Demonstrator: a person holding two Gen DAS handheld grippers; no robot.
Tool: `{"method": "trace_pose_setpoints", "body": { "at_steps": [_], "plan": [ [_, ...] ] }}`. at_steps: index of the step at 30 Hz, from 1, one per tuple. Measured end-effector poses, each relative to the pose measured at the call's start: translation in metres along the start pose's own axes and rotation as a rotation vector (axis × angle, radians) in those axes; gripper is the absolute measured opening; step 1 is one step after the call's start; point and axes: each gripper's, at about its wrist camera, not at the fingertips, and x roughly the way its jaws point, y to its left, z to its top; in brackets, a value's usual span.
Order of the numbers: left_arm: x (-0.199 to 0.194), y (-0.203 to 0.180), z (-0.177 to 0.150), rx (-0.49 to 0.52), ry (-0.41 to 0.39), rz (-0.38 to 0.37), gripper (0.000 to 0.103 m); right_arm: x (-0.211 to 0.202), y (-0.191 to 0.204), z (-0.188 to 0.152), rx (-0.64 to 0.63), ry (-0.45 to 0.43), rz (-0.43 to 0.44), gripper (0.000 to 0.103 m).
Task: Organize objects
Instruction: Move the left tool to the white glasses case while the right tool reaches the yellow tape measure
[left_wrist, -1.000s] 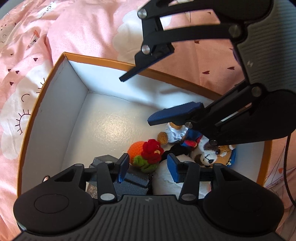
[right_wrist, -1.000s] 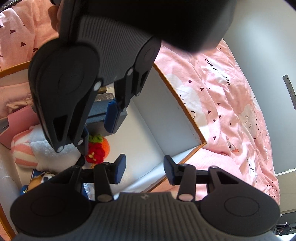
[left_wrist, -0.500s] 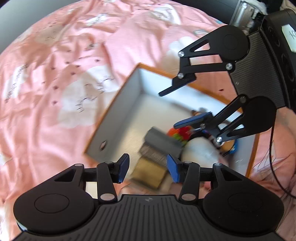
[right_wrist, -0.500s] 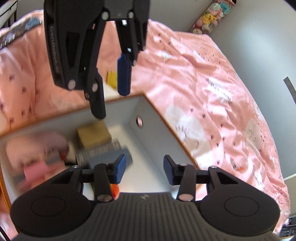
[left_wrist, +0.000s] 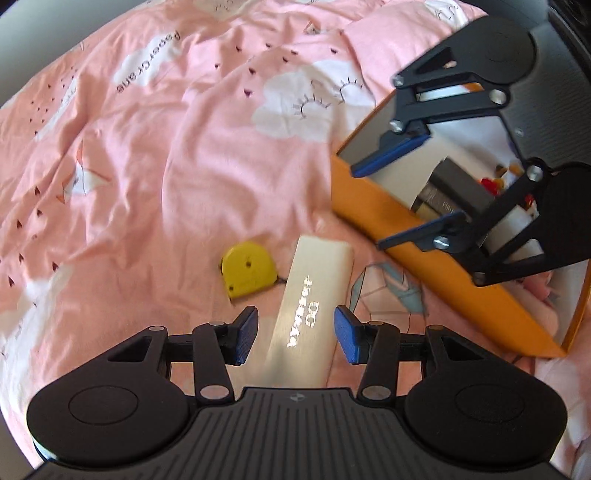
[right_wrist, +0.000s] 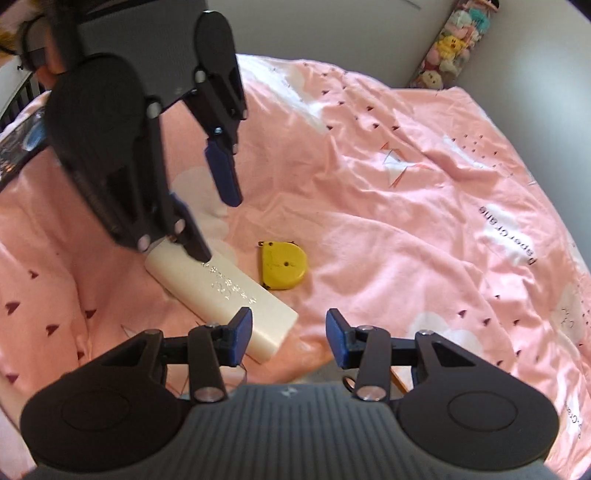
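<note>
A long cream box with shiny lettering (left_wrist: 310, 314) lies on the pink bedspread, with a yellow tape measure (left_wrist: 249, 271) just left of it. My left gripper (left_wrist: 295, 334) is open and empty, its fingers on either side of the box's near end, above it. The orange-walled storage box (left_wrist: 436, 266) stands to the right, holding dark boxes and plush toys. In the right wrist view the cream box (right_wrist: 221, 295) and tape measure (right_wrist: 282, 265) lie ahead. My right gripper (right_wrist: 289, 339) is open and empty, and also shows over the storage box (left_wrist: 413, 192).
The pink bedspread (left_wrist: 166, 147) with cloud and heart prints is rumpled all around. A grey wall and a hanging column of plush toys (right_wrist: 454, 40) stand at the far side of the bed. A person's head (right_wrist: 40, 55) shows at top left.
Both grippers have lifted out of the storage box and swung over the bedspread. The left one now hovers over the cream box; the tape measure has come into view.
</note>
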Motion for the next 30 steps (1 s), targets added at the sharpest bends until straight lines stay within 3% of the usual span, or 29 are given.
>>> {"method": "trace_pose_setpoints", "body": {
  "at_steps": [4, 9, 14, 25, 30],
  "plan": [
    [0.018, 0.0, -0.013, 0.025, 0.002, -0.038, 0.065, 0.035, 0.008, 0.011, -0.03, 0.062, 0.035, 0.045],
    [0.039, -0.004, -0.017, 0.076, -0.001, -0.073, 0.081, 0.063, 0.018, 0.008, -0.106, 0.159, 0.011, 0.036],
    [0.06, -0.005, -0.015, 0.109, 0.024, -0.069, 0.085, 0.071, 0.016, 0.005, -0.144, 0.182, 0.004, 0.037],
    [0.085, -0.006, -0.014, 0.119, 0.062, -0.098, 0.085, 0.08, 0.013, -0.003, -0.175, 0.199, -0.002, 0.038],
    [0.09, -0.01, -0.019, 0.144, 0.051, -0.07, 0.073, 0.077, 0.009, -0.005, -0.176, 0.18, -0.005, 0.045]
  ]
}}
